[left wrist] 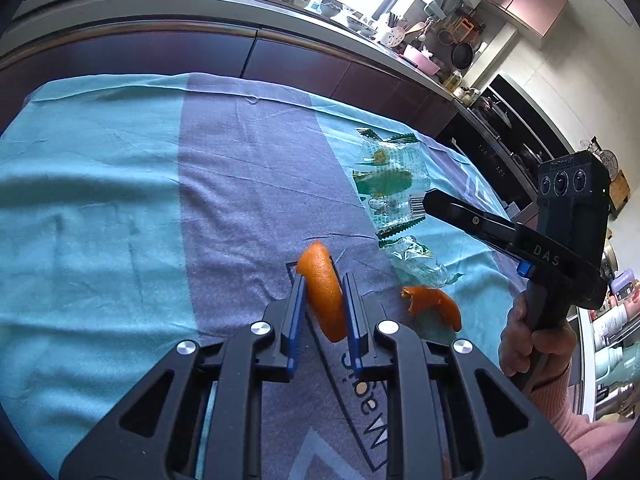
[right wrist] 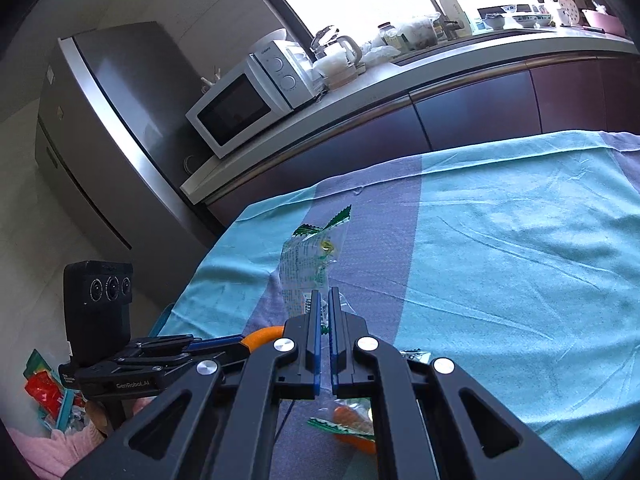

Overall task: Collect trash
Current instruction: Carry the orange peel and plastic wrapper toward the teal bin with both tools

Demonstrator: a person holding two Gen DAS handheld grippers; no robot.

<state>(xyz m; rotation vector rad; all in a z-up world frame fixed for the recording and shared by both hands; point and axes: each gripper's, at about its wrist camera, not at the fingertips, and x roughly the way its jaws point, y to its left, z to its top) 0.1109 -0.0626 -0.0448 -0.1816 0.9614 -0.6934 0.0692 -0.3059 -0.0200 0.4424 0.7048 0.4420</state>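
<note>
My left gripper (left wrist: 323, 280) is shut on a curled orange peel (left wrist: 325, 296) and holds it over the blue and purple cloth (left wrist: 120, 184). A second orange peel (left wrist: 434, 304) lies on the cloth to its right. My right gripper (right wrist: 325, 300) is shut on the near edge of a clear and green plastic wrapper (right wrist: 312, 256); from the left wrist view this wrapper (left wrist: 390, 178) shows under the right gripper's fingers (left wrist: 452, 208). A smaller torn wrapper (left wrist: 416, 258) lies beside the second peel (right wrist: 352, 424).
A bin with red and green trash (right wrist: 48, 392) stands on the floor left of the table. The kitchen counter (right wrist: 360, 92) with a microwave (right wrist: 248, 96) runs behind the table. A fridge (right wrist: 100, 140) stands at the left.
</note>
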